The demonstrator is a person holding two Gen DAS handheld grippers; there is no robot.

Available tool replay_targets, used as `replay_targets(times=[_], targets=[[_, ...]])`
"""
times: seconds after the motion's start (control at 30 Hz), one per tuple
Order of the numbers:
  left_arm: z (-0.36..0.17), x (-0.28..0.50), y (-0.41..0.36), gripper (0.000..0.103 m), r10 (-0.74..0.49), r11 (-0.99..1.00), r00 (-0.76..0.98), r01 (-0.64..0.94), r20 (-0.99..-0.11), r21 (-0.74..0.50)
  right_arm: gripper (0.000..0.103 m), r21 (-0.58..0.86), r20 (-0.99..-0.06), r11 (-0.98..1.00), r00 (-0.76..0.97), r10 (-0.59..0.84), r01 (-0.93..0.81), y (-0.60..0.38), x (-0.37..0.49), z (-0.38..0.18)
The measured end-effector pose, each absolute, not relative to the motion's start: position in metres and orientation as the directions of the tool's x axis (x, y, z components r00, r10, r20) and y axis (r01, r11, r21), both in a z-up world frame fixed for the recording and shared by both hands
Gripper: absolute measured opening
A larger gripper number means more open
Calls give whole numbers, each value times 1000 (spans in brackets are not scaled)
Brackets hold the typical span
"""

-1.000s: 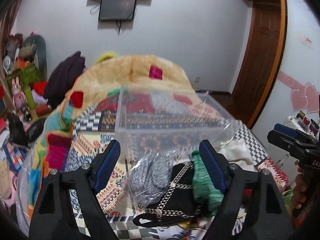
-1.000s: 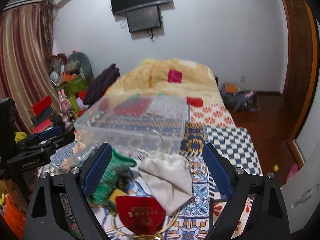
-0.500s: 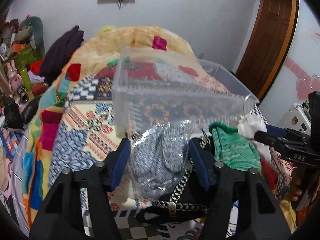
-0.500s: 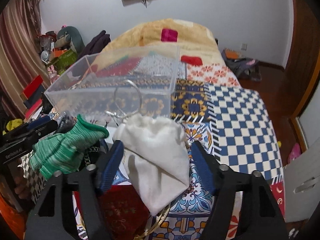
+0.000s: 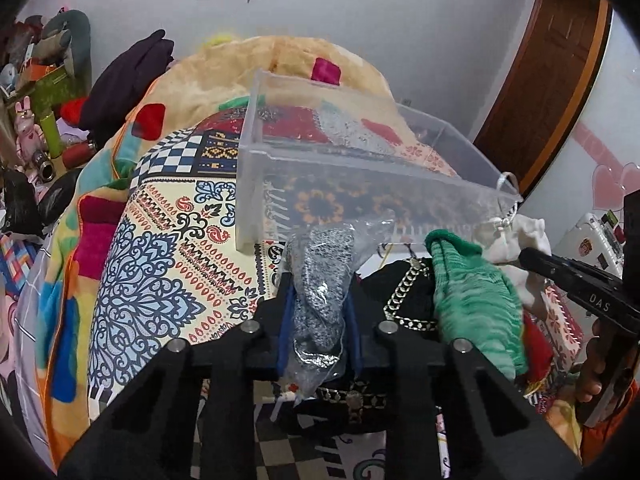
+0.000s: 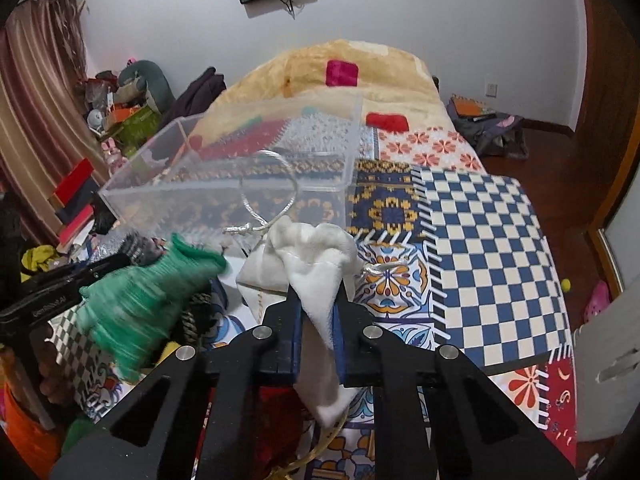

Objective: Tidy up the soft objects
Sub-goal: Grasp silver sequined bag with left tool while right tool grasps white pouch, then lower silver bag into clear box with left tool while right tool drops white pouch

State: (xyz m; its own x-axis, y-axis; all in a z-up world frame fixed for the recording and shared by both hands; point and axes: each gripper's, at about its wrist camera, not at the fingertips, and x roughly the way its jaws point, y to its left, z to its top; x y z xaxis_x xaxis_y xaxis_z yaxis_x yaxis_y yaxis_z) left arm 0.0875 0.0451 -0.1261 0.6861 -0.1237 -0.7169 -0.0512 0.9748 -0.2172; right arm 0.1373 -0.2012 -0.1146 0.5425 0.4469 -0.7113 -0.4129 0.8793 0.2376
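My left gripper (image 5: 318, 312) is shut on a clear plastic bag of grey knit socks (image 5: 322, 280), in front of the clear plastic bin (image 5: 256, 184) on the bed. My right gripper (image 6: 318, 312) is shut on a white drawstring pouch (image 6: 316, 264), whose silver cord loops up before the bin (image 6: 228, 184). A green knit sock (image 5: 472, 292) lies over a black item with chain trim (image 5: 404, 300); it also shows in the right wrist view (image 6: 140, 300). A red pouch (image 6: 276, 424) lies under the right gripper.
The bed carries a patchwork quilt (image 6: 488, 248) and a beige blanket (image 5: 248, 68) behind the bin. Clutter and toys (image 5: 36, 92) stand at the left of the bed. A wooden door (image 5: 560, 60) is at the right.
Both grippers moved down and closed: the left onto the bag of grey socks, the right onto the white pouch.
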Motion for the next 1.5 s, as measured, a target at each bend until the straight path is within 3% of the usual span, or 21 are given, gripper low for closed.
replay_targets(times=[0.4,0.8,1.07,1.5], targets=[[-65,62,42,21,-128,978,795,0,-593,-210,11,224,-584,857,640,499,-464,-199,119,-53],[-15,96,46,21,-105,987,863,29,-494,-160,11,173,-513,859,700,496,-482,-182,145,-18],[-26,142,48,21,-121,988,835,51,-537,-144,11,134,-559,864,683,470,-485,-161,175,-36],[-86,203,39,21,-122,992,710,75,-694,-98,11,94,-689,857,589,423,-506,-134,214,-85]])
